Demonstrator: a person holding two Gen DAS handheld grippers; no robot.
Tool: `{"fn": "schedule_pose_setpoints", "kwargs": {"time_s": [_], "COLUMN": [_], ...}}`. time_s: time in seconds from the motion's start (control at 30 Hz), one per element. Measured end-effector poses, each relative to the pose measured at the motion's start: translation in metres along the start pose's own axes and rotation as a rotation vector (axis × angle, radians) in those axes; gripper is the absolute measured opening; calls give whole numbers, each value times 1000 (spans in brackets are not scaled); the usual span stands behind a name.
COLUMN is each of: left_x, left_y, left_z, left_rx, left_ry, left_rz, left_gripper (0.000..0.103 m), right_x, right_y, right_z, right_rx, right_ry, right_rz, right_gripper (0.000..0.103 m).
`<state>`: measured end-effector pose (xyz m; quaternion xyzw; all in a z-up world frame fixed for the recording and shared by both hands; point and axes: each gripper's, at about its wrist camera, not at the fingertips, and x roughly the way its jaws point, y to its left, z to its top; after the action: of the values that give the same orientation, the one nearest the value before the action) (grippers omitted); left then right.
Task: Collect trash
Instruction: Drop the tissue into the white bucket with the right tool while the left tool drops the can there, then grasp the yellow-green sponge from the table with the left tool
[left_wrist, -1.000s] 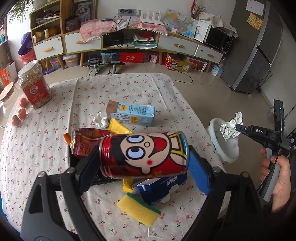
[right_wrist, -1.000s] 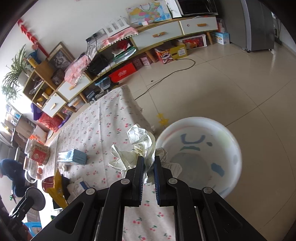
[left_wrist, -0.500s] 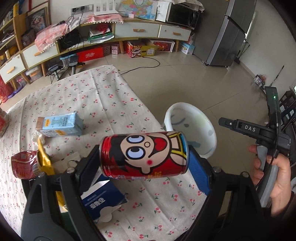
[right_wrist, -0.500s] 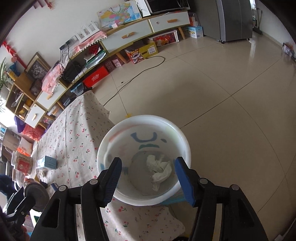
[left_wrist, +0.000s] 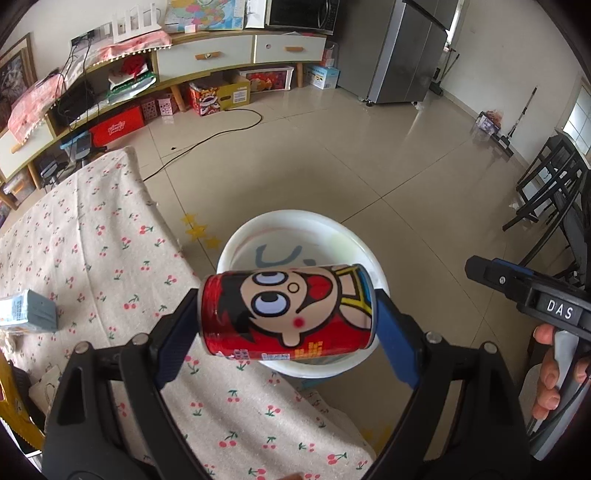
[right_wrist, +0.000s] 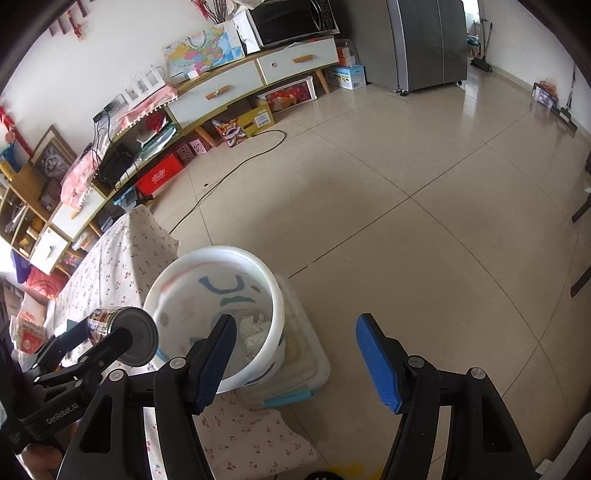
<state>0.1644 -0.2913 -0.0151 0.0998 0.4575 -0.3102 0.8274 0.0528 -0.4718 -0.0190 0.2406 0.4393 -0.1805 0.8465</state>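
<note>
The left tool (left_wrist: 286, 325) grips a red cartoon can (left_wrist: 288, 312) above the white bucket (left_wrist: 236, 247), while the empty right tool (right_wrist: 295, 354) is opening.

Bin (left_wrist: 236, 246) floor hidden behind red can (left_wrist: 286, 312), blue carton (left_wrist: 26, 312) cut by left edge, yellow packet (left_wrist: 14, 424) mostly cropped

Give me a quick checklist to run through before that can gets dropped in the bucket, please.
1. Can gripped end to end by the left tool: ok.
2. Can over the bucket opening: cannot tell; the left view lines them up, but the right view shows it beside the rim, over the table edge.
3. Bucket upright and open: ok.
4. Room inside: ok, only a crumpled tissue at the bottom.
5. Right tool out of the way: ok, jaws opening, nothing between them, off to the side.
</note>
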Motion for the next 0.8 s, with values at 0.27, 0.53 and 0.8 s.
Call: {"fn": "schedule_pose_setpoints", "kwargs": {"time_s": [0.27, 0.53, 0.8], "left_x": [-17, -64, -119], "left_y": [23, 77, 142], "left_z": [-6, -41, -77], "left_rx": [-68, -118, -198], "left_ry": [10, -14, -36], "left_rz": [40, 121, 181], "left_gripper": [102, 102, 103], "right_x": [-10, -12, -11], "right_y": [13, 46, 104], "right_z": [-2, -7, -22], "right_rx": [-24, -86, -200], "right_ry": [-28, -19, -4], "right_rz": [14, 4, 8], "right_gripper": [76, 80, 84]}}
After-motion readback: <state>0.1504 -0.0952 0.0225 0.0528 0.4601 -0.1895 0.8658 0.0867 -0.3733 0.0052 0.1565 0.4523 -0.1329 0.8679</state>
